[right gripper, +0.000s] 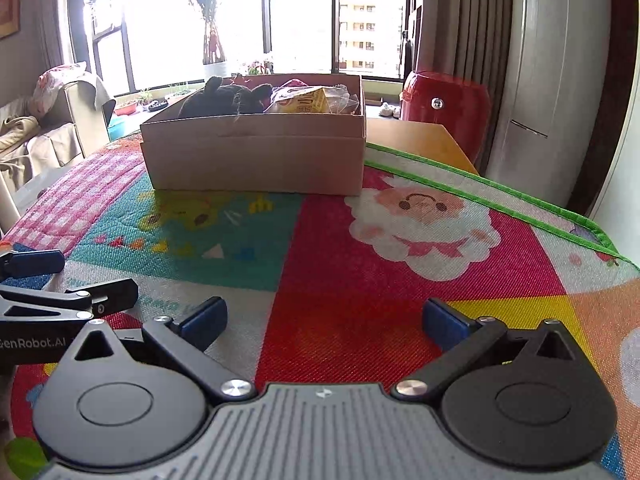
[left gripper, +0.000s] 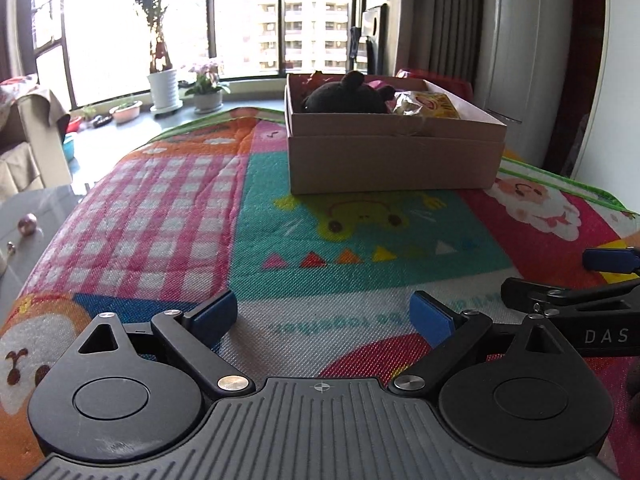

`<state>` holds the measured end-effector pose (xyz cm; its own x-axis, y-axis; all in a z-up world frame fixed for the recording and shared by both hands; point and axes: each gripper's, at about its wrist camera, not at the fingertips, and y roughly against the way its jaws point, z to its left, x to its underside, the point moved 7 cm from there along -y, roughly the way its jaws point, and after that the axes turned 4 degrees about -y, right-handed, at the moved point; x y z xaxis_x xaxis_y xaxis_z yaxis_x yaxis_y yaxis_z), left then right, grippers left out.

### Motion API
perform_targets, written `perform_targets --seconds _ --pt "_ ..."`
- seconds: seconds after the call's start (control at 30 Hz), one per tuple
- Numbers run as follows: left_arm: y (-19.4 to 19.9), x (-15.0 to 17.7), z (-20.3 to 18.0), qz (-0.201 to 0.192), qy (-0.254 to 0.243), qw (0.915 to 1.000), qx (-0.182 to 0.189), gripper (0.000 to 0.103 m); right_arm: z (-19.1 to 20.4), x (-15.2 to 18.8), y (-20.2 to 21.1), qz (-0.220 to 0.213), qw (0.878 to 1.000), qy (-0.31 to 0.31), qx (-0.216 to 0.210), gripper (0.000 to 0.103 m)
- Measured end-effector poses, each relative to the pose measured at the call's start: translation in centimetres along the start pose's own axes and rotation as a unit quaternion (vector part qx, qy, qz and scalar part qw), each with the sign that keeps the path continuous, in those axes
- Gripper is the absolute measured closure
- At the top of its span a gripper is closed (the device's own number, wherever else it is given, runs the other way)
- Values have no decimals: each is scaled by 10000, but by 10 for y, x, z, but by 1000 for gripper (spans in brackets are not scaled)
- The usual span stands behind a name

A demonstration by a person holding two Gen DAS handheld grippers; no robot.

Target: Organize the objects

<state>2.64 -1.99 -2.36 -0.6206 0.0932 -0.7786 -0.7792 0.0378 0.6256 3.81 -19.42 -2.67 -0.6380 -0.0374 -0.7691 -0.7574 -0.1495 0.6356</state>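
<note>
Both spread, gripping nothing: left tool, right tool; cardboard box well ahead on mat.

Sat toward the far end of the play mat, well ahead of both grippers: the cardboard box. Held inside the box: a plush toy to the left, a snack packet to its right, both touching. Stood behind the box, by the window: potted plants. Stood right of the box, beyond the mat's edge: a round stool. Lay left of the box, past the mat: a sofa.
</note>
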Motion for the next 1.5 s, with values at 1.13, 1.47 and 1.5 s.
perform_targets --seconds 1.13,1.47,1.5 --pt "6 2 7 -54 147 9999 -63 10 1 0 0 -9 10000 -8 31 0" --pt "6 1 6 -52 132 9999 -70 10 0 0 0 -10 10000 -10 28 0" --pt "6 1 6 -52 133 9999 -70 10 1 0 0 -9 10000 -8 31 0"
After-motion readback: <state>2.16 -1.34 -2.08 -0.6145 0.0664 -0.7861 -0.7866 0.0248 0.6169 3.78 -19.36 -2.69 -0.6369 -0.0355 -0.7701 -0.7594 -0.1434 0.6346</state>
